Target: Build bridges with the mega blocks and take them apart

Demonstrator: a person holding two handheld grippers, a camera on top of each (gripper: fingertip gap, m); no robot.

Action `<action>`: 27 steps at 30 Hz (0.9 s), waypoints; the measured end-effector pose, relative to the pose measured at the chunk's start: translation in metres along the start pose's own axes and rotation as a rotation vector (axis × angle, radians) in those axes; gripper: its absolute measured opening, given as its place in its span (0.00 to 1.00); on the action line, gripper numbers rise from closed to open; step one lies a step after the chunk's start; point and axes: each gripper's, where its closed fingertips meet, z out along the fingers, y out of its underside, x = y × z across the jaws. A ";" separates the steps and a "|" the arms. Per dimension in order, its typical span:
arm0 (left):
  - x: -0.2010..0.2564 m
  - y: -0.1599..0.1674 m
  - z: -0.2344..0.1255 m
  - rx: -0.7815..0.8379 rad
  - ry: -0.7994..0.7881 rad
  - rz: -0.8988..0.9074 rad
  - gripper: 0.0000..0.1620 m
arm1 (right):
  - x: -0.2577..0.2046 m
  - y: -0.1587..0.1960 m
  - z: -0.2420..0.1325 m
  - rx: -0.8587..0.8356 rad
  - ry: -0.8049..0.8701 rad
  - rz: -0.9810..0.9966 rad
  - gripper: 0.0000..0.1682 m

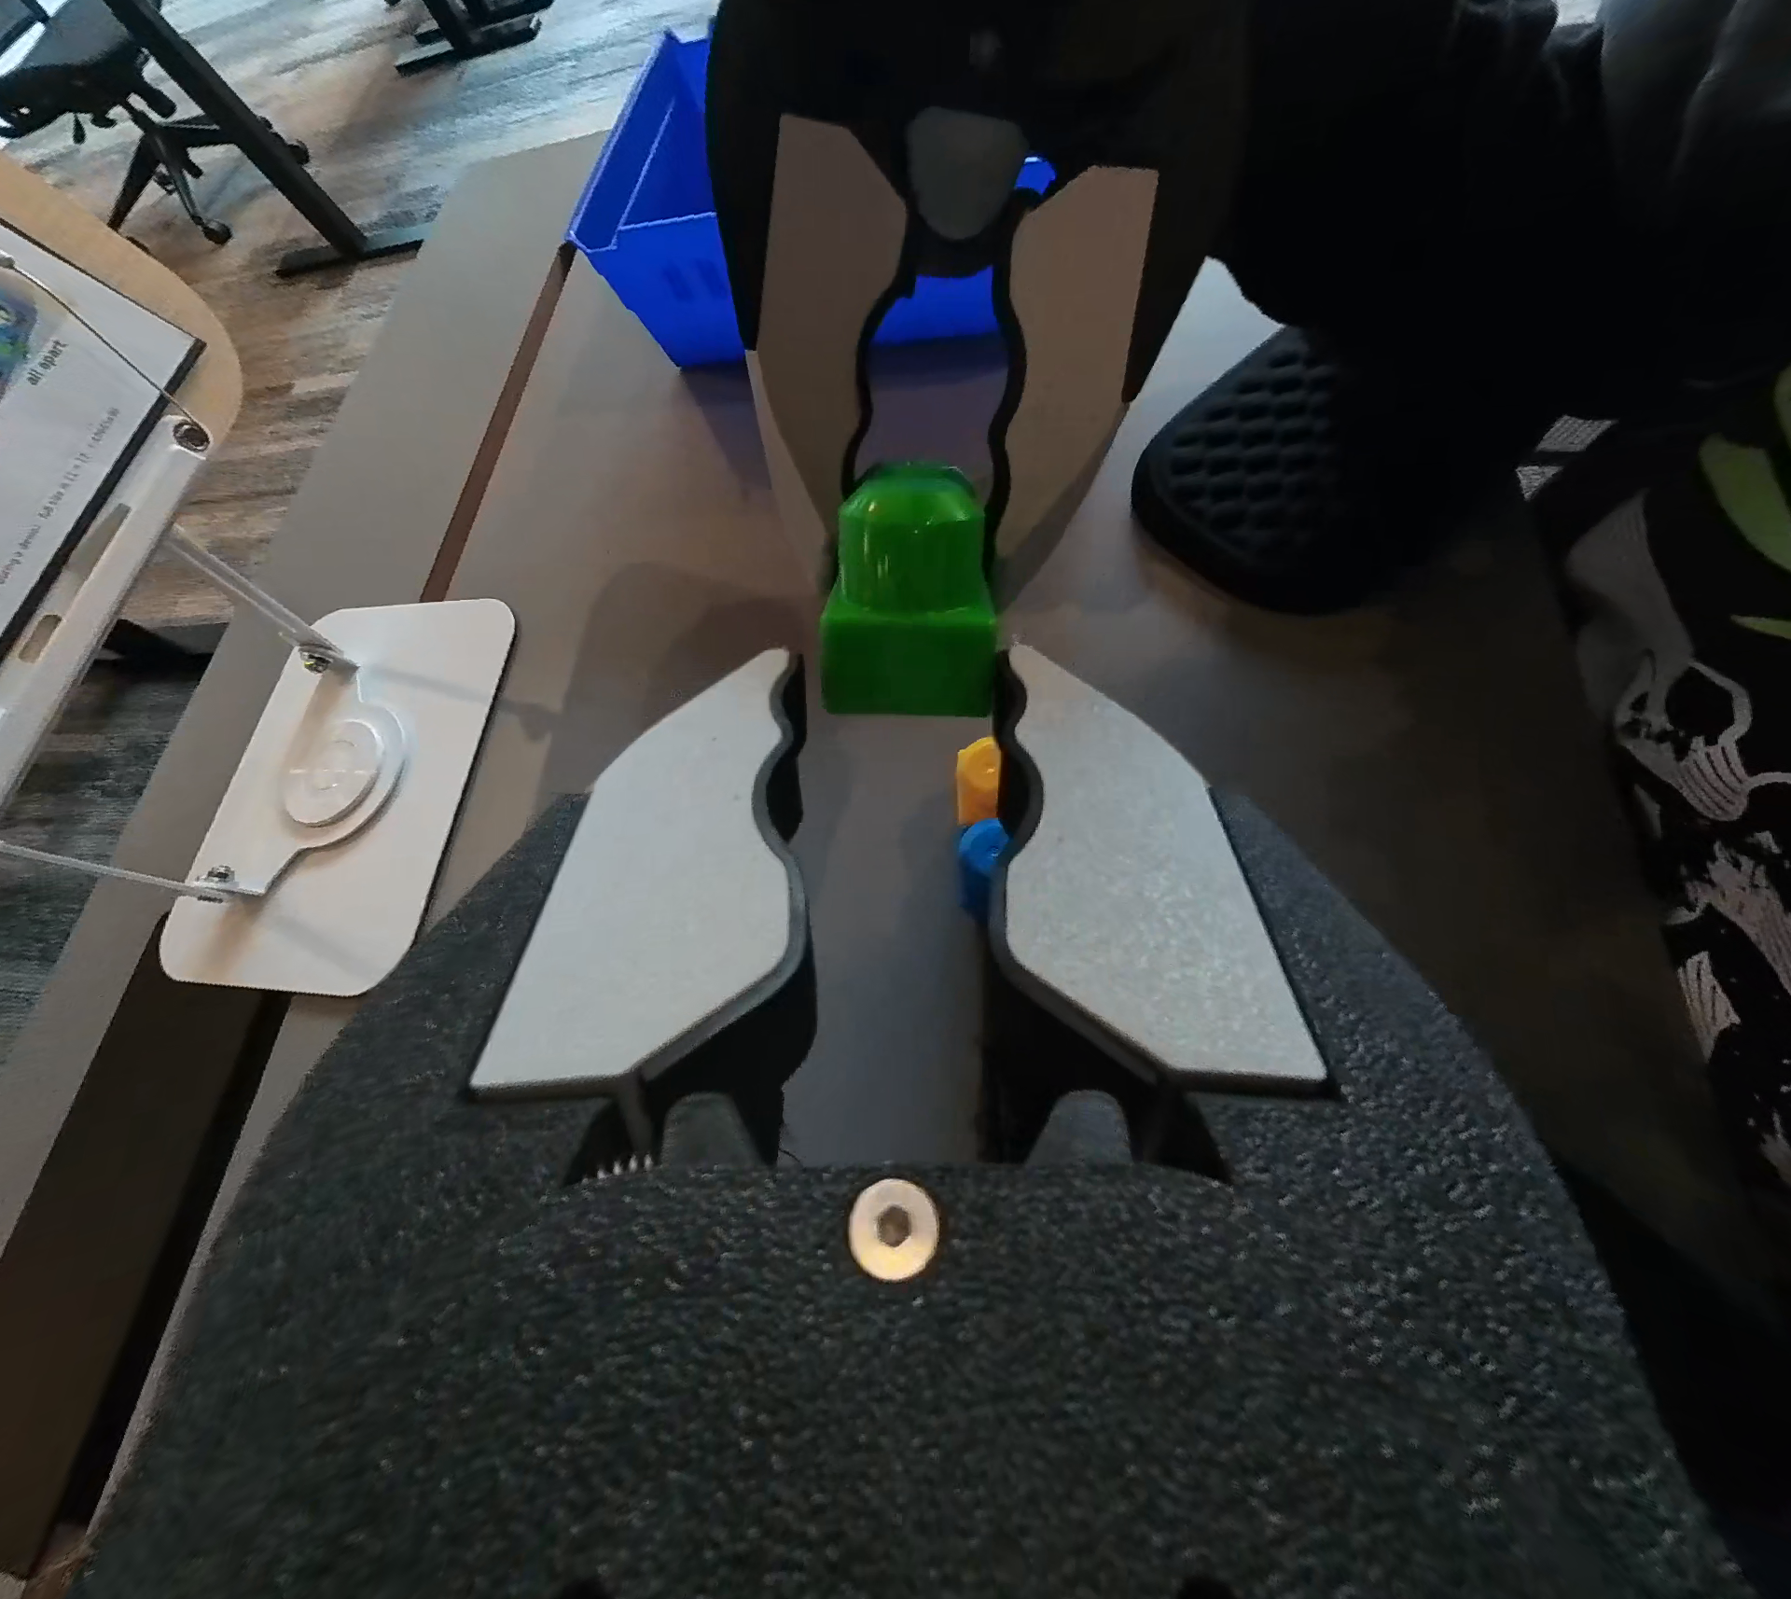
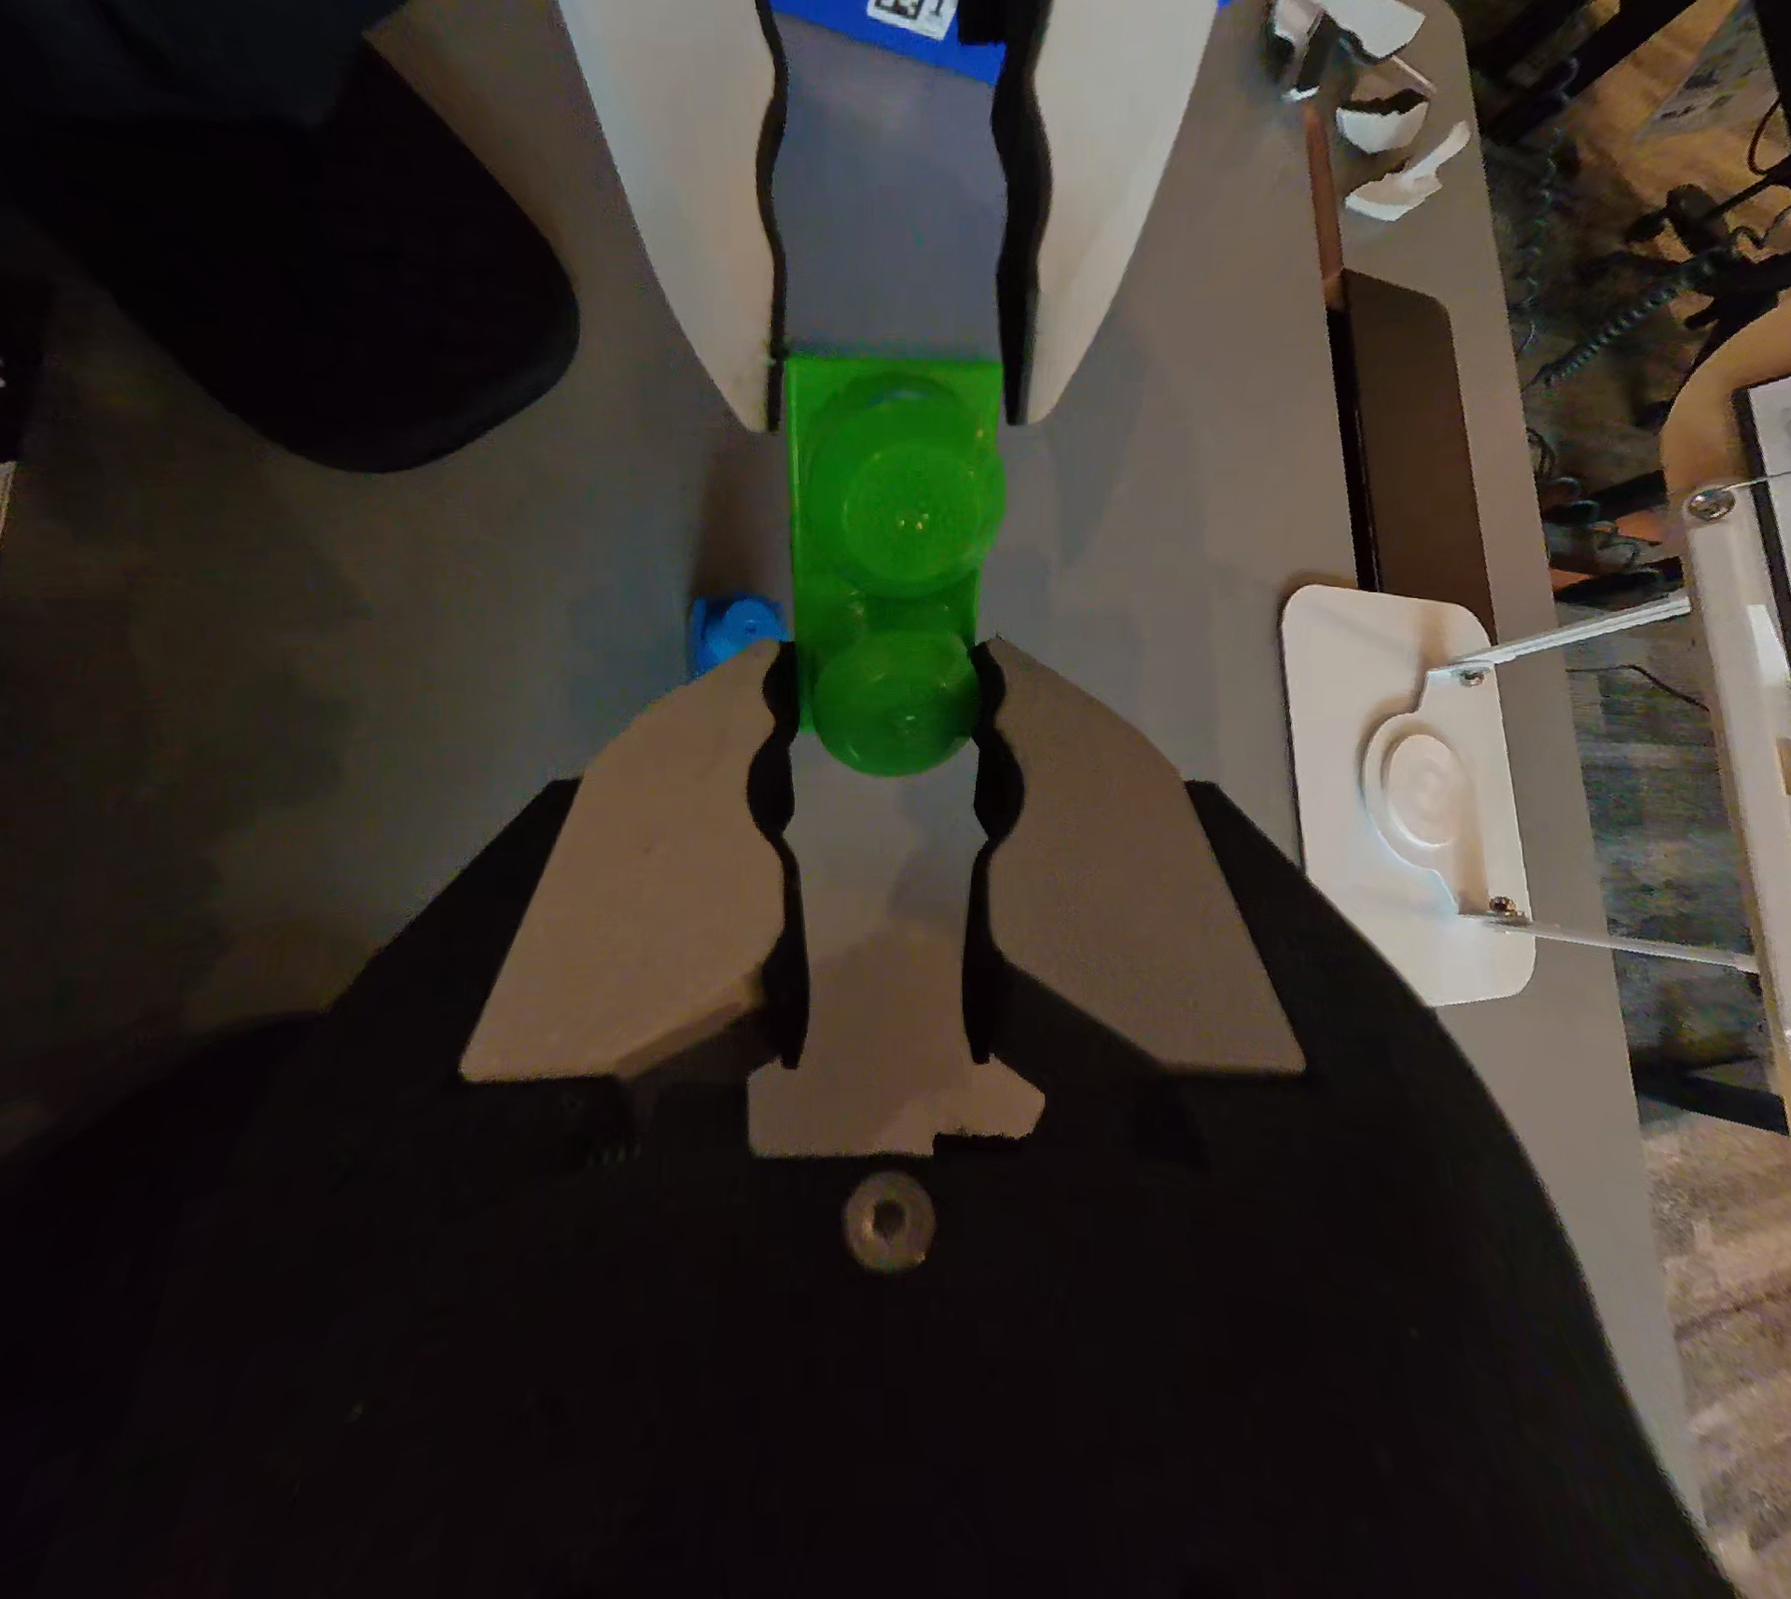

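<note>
- While a white stand base [image 1: 339, 796] sits at the far left of the grey desk [image 1: 620, 486], a blue bin [image 1: 659, 234] stands at the desk's far end.
- Left claw [image 1: 906, 661] is clamped on the near end of a green block [image 1: 906, 641], a finger pressed to each side.
- Right claw [image 2: 887, 661] is clamped on the same green block [image 2: 892, 506] from the opposite end, so the two claws face each other tip to tip over the desk [image 2: 242, 680].
- Just right of the block, below the left claw, an orange block [image 1: 977, 777] and a blue block [image 1: 979, 859] sit on the desk, touching each other.
- Far right, a dark sleeve [image 1: 1405, 99] reaches behind the right claw.
</note>
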 end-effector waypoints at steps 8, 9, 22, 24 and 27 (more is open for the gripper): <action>0.008 0.005 0.007 -0.051 0.010 0.079 0.21 | -0.005 0.007 0.001 -0.057 -0.018 -0.013 0.20; 0.007 0.003 0.007 -0.046 0.005 0.084 0.21 | -0.004 0.007 0.001 -0.056 -0.010 -0.012 0.20; -0.003 -0.019 0.001 0.181 0.025 0.017 0.21 | 0.012 -0.024 -0.020 0.107 0.039 0.038 0.28; -0.001 -0.021 0.001 0.186 0.031 0.027 0.21 | 0.011 -0.024 -0.019 0.096 0.030 0.036 0.26; 0.000 -0.023 0.000 0.195 0.030 0.039 0.21 | 0.007 -0.026 -0.017 0.097 0.004 0.034 0.26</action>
